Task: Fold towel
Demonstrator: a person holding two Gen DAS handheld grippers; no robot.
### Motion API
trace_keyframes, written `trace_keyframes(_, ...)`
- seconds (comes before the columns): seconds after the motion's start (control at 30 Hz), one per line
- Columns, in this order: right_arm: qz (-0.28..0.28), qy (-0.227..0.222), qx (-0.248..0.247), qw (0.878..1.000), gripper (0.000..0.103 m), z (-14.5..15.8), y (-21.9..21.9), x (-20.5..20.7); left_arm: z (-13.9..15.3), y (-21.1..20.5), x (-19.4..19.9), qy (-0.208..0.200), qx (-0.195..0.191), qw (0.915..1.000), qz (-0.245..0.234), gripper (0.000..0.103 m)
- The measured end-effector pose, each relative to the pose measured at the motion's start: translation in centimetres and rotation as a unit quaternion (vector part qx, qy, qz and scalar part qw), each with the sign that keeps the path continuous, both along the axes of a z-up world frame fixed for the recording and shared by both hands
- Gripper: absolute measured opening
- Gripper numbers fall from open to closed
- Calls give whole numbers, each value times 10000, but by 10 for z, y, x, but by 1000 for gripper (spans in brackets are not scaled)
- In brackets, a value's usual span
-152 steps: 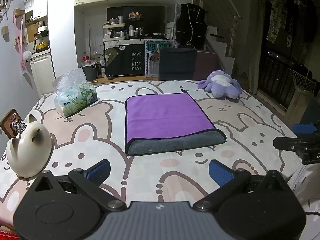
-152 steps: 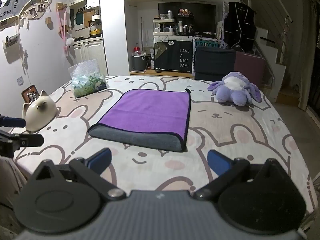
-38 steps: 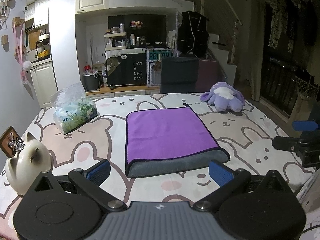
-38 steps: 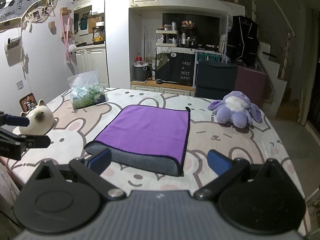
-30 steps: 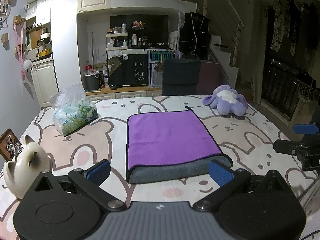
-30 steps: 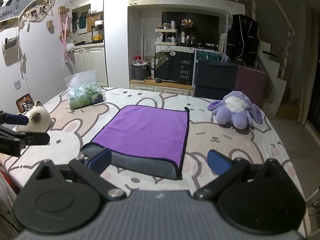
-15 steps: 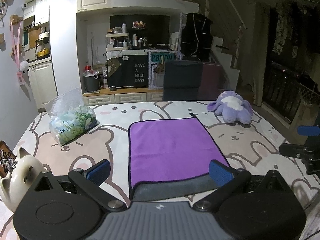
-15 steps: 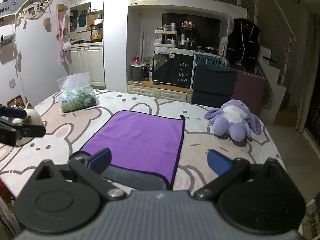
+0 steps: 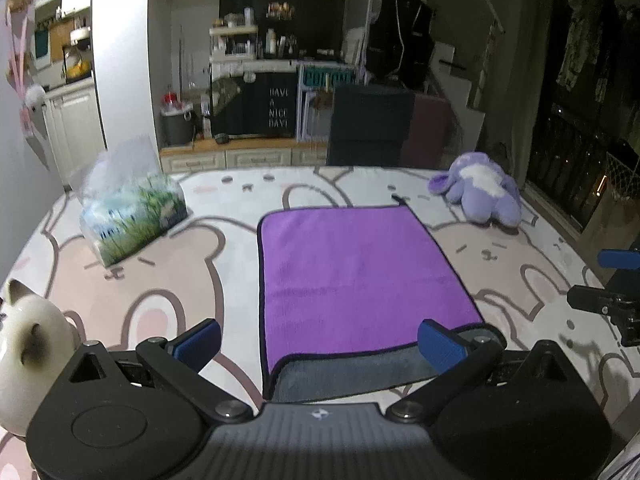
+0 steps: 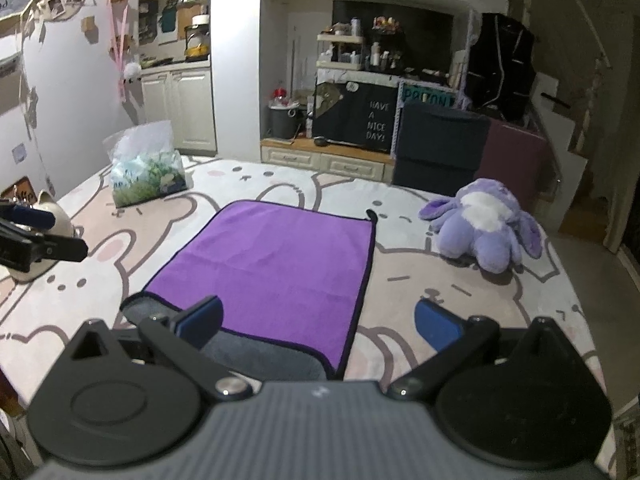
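The purple towel lies flat in the middle of the counter, its grey side showing along the near edge. The left claw and the right claw are both spread wide above this near edge, holding nothing.

Left gripper fingers spread wide over the purple towel's near edge.

table | towel | tissue pack | plush | cat figurine
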State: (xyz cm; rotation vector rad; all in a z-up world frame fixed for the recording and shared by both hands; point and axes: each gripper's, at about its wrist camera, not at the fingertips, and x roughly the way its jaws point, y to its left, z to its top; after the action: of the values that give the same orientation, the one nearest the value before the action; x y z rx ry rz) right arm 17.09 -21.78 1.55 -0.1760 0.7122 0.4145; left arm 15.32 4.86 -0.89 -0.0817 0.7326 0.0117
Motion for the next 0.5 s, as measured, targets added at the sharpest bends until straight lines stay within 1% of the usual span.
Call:
trace_keyframes(0.13,43,244,5,9997,103,-17,-1,14,-14,5,11,133,9,9999,-30,103)
trace_keyframes(0.23,43,425,-109,9990,103,-31,1,22,-23,9,18,209,-2,9998,23,103)
trace_keyframes(0.33,67,407,-291,9987,103,-45,4,26,-36,14,28,294,-14,9995,116,103)
trace_keyframes(0.4,91,373,-326,9987,103,-53,4,29,-44,18,33,328,-24,9993,170,103)
trace_keyframes(0.5,113,509,-297,9982,103,-66,4,36,-55,22,39,413,-68,9989,206,103)
